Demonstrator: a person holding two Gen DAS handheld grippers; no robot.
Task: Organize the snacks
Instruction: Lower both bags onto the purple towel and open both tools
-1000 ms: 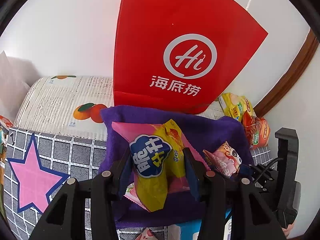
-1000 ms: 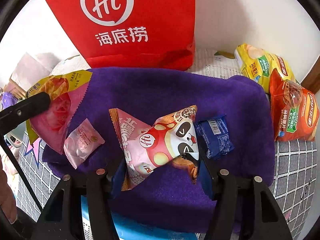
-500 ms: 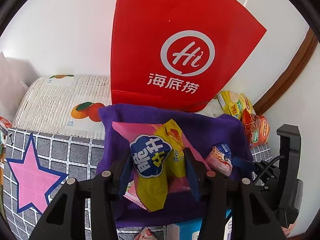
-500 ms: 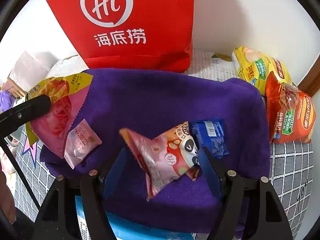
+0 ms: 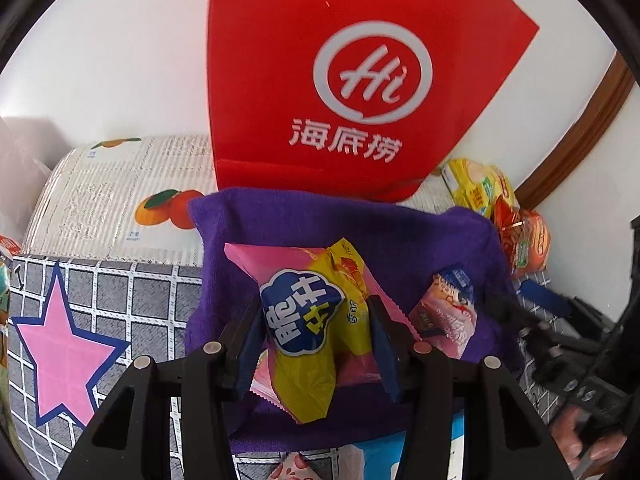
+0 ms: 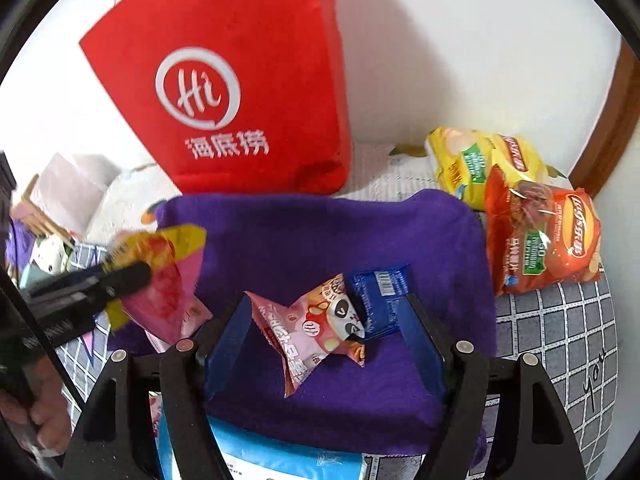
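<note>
The left gripper (image 5: 316, 344) holds the chips bag (image 5: 316, 336) upright above the purple cloth (image 5: 288, 224). The right gripper (image 6: 324, 328) is wide — the panda packet (image 6: 316, 328) lies loose between its jaws.

Purple towel (image 6: 312, 236) on a grid-patterned cloth (image 5: 132, 292), before a white wall (image 5: 120, 48).

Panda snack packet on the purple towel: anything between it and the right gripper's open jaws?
Nothing visible. The pink panda snack packet lies on the purple towel, framed by the open right gripper. A small blue wrapped snack touches its right side.
</note>
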